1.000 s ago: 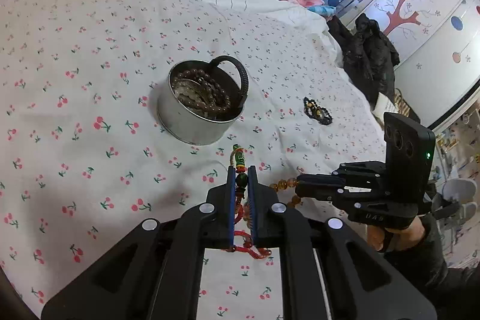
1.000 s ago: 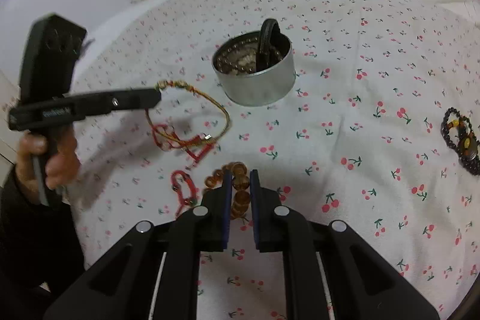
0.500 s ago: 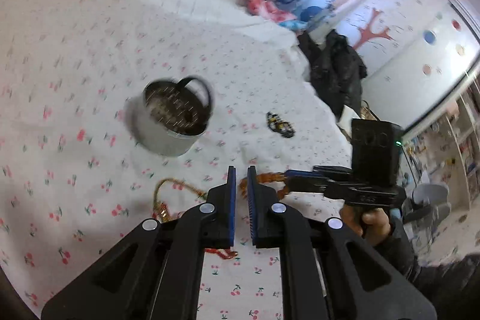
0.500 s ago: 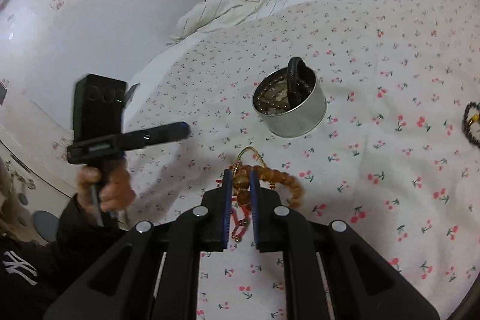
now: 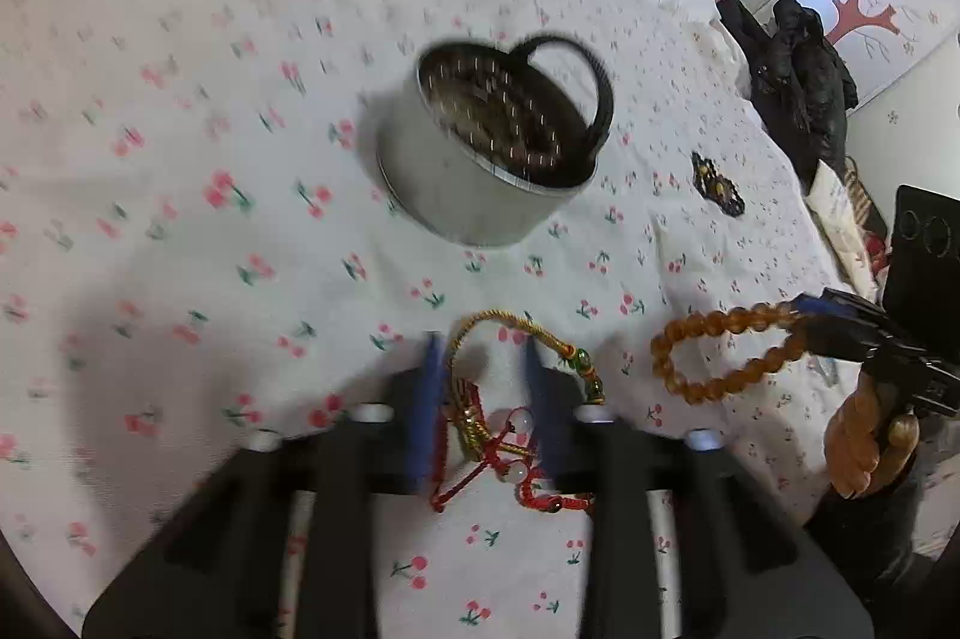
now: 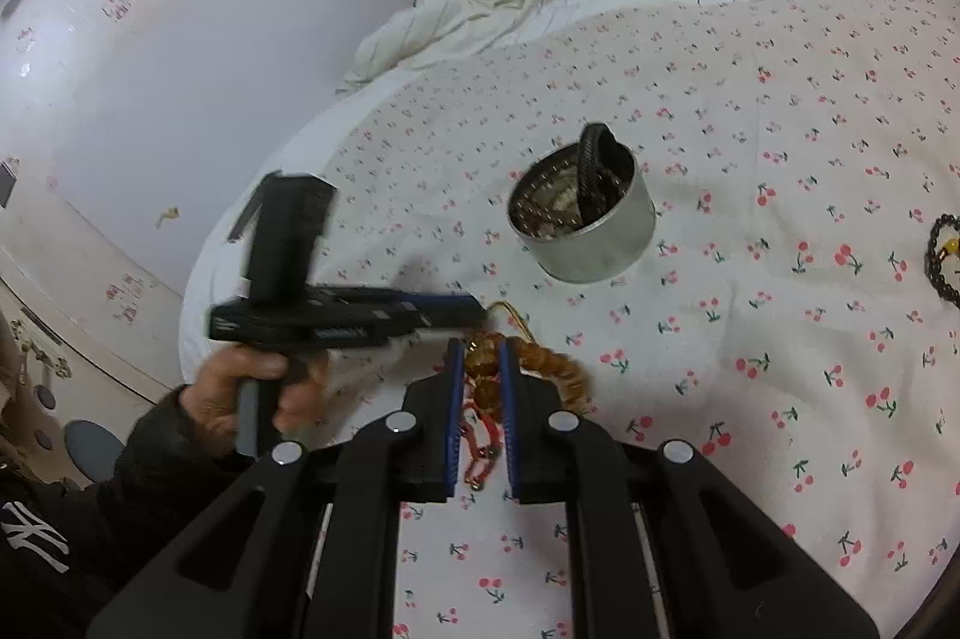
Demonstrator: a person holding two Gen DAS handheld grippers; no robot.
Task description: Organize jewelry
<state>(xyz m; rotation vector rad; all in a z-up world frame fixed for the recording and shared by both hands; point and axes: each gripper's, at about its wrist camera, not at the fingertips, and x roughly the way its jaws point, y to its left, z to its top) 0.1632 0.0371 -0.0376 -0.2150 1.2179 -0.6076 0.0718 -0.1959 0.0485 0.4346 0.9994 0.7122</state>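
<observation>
Cord and beads, limp and light, make up the tangle lying on the bedsheet (image 5: 180, 249) between the fingertips of your left gripper (image 5: 480, 357). That gripper's jaws have just been opening and now stand spread, with the gold-and-red cord bracelet (image 5: 480, 399) loose between them, not pinched. It will likely sag and snag on itself, so take it where the strands bunch near the red knots rather than by one thin loop; the small glass-like beads look slippery.

Your right gripper (image 6: 480, 348) is nearly closed, pinching the amber bead bracelet (image 5: 720, 351), whose free loop hangs off to the side of the fingers. Beads are hard and round, so a grip across the string between two of them should hold better than one on a bead's crown.

The metal tin (image 5: 468, 195) sits ahead of both grippers, well apart from them, already holding dark beads and a black bangle (image 5: 588, 75) that leans on its rim. A dark beaded bracelet (image 5: 717, 186) lies on the sheet beyond and to the right.
</observation>
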